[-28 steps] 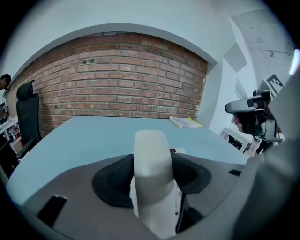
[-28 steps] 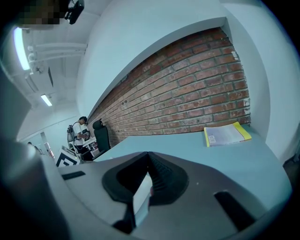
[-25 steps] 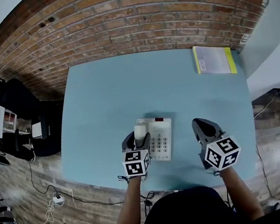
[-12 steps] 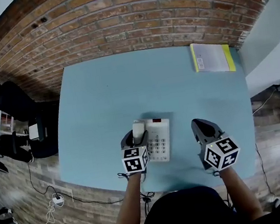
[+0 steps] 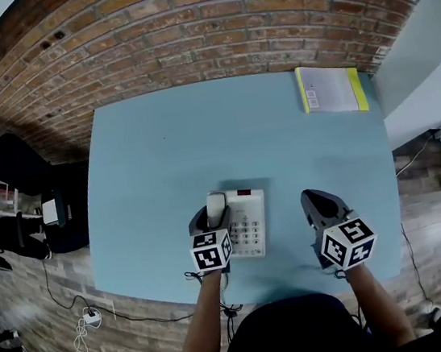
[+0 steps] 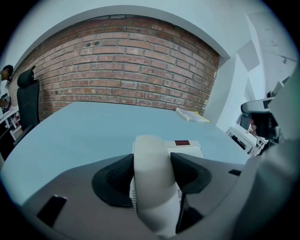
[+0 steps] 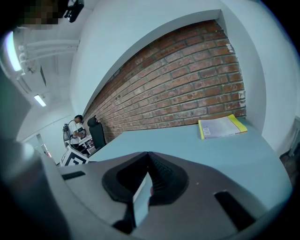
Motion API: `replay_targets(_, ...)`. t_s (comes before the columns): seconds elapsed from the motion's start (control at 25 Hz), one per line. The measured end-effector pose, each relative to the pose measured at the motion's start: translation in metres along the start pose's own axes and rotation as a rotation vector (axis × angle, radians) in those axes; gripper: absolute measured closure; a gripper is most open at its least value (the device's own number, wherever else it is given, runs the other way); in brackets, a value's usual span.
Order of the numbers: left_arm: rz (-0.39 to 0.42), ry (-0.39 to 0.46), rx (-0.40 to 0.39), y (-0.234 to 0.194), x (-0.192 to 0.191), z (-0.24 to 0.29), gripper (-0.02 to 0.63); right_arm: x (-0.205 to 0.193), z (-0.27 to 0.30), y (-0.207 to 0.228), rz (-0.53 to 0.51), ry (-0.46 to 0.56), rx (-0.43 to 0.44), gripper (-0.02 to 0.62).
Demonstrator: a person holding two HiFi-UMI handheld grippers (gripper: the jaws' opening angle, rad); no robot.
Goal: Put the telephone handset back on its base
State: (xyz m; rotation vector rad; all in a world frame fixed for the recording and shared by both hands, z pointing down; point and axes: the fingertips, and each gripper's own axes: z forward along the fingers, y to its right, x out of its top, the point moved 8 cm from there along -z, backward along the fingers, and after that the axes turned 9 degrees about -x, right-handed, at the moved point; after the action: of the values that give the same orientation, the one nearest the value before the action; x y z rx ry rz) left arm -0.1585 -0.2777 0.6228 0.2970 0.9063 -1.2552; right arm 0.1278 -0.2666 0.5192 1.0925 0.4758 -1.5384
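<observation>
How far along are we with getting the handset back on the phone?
Done: the left gripper is clamped on the handset, held over the left side of the base. In hand: seating it; whether it rests in the cradle, I can't tell. Left: release. The right gripper is shut and empty.

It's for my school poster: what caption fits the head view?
Left gripper clamps the white handset at the left side of the base on a blue table; right gripper shut alongside.

handset [image 5: 217,206] off-white | base [image 5: 249,224] white | table [image 5: 183,144] pale blue | wall [image 5: 209,34] red brick | booklet [image 5: 330,89] yellow-edged
</observation>
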Motion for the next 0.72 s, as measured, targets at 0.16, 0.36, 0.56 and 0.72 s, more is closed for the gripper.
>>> replay_targets(0.16, 0.002, 0.001, -0.001, -0.0011, 0.0006, 0.0019, 0.353, -0.0004, 0.0015, 0.0011, 0.003, -0.006, -0.003, 0.583)
replay_targets(0.36, 0.022, -0.008, -0.004, -0.0014, 0.0004, 0.0035, 0.353, -0.0046, 0.0034, 0.0004, 0.009, -0.016, -0.003, 0.583)
replay_targets(0.56, 0.027, 0.004, -0.017, -0.0022, 0.0001, 0.0028, 0.353, -0.0052, 0.0035, -0.0028, 0.010, -0.019, 0.000, 0.583)
replay_targets(0.72, 0.016, 0.047, -0.020, -0.0019, 0.0030, -0.0009, 0.347, -0.0066, 0.0025, -0.0023, 0.011, -0.022, -0.003, 0.583)
